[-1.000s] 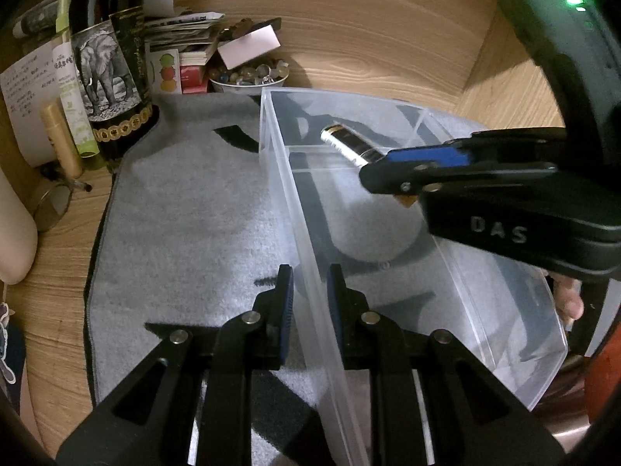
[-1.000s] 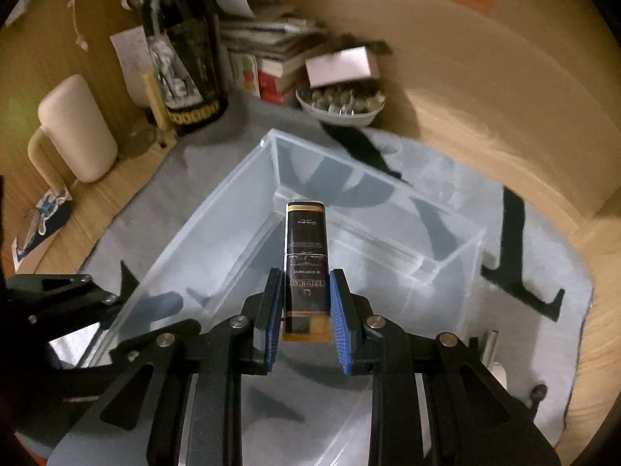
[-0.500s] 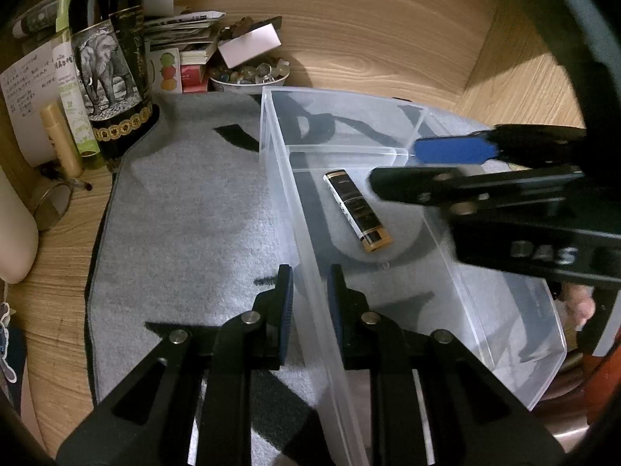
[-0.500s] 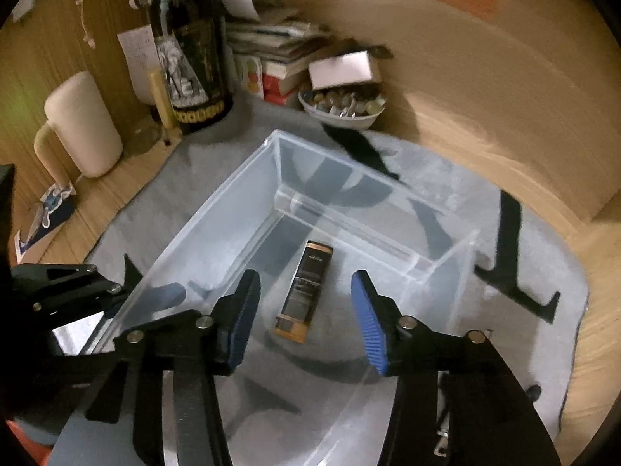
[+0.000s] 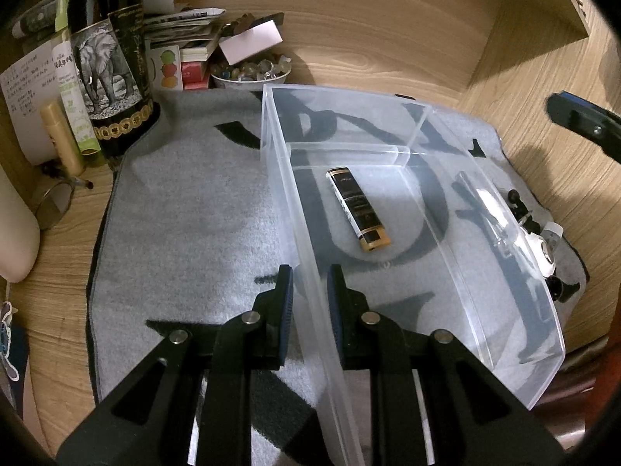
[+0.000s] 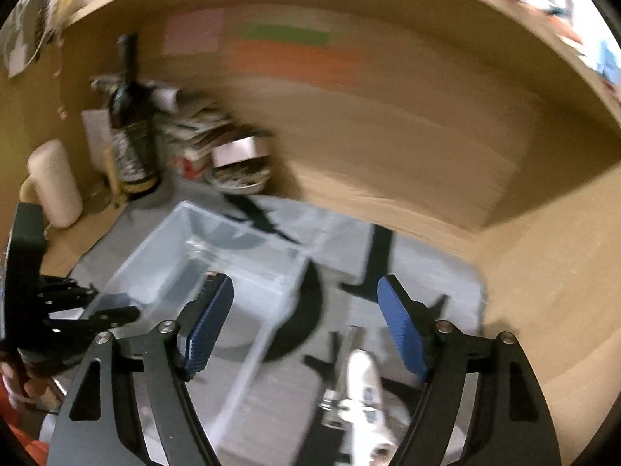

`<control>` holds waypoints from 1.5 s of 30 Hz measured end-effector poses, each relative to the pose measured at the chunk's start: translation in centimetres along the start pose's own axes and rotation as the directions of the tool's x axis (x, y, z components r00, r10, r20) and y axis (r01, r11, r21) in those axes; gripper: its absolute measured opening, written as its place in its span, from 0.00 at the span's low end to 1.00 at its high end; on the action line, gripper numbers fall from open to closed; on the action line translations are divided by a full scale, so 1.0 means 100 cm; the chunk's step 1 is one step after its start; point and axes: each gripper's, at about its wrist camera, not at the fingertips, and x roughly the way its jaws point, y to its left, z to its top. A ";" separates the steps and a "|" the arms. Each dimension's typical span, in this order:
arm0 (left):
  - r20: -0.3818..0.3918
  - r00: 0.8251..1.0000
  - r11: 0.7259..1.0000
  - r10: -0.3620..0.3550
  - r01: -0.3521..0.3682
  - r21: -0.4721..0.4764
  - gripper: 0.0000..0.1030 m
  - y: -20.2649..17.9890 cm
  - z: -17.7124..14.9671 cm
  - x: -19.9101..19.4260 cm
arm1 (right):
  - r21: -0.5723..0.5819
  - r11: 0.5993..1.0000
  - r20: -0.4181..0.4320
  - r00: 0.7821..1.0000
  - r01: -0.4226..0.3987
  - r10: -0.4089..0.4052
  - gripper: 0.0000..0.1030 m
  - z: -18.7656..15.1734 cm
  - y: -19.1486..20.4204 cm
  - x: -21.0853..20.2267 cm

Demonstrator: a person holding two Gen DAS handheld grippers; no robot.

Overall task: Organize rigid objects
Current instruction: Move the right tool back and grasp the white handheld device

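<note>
Progress is judged as one item sorted: a black-and-gold lighter [image 5: 358, 208] lies flat on the floor of the clear plastic box [image 5: 520, 353], ahead of and slightly right of the left gripper [image 5: 309, 303], whose jaws are pinched narrowly on the box's near wall. The right gripper [image 6: 306, 324] has just been opening; its jaws are spread wide with nothing pressed between them, although the view is blurred. Below and between those open jaws, outside the box on the grey mat [image 5: 186, 233], a white item with metal parts [image 6: 363, 388] is seen and is probably still to be put away. Other loose pieces cannot be made out.
</note>
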 end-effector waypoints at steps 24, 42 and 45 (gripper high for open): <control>-0.038 0.999 0.994 -0.019 0.023 0.111 0.18 -0.005 -0.002 -0.003 | 0.309 0.951 -0.214 0.976 0.025 0.044 0.66 -0.136 -0.081 0.023; -0.040 0.999 0.996 0.023 -0.019 0.089 0.18 -0.010 0.000 -0.004 | 0.389 0.921 -0.155 0.987 0.013 0.051 0.39 -0.158 -0.093 0.029; -0.040 0.999 0.996 0.024 -0.020 0.089 0.18 -0.010 0.000 -0.005 | 0.408 0.913 -0.114 0.993 0.009 0.042 0.38 -0.153 -0.095 0.018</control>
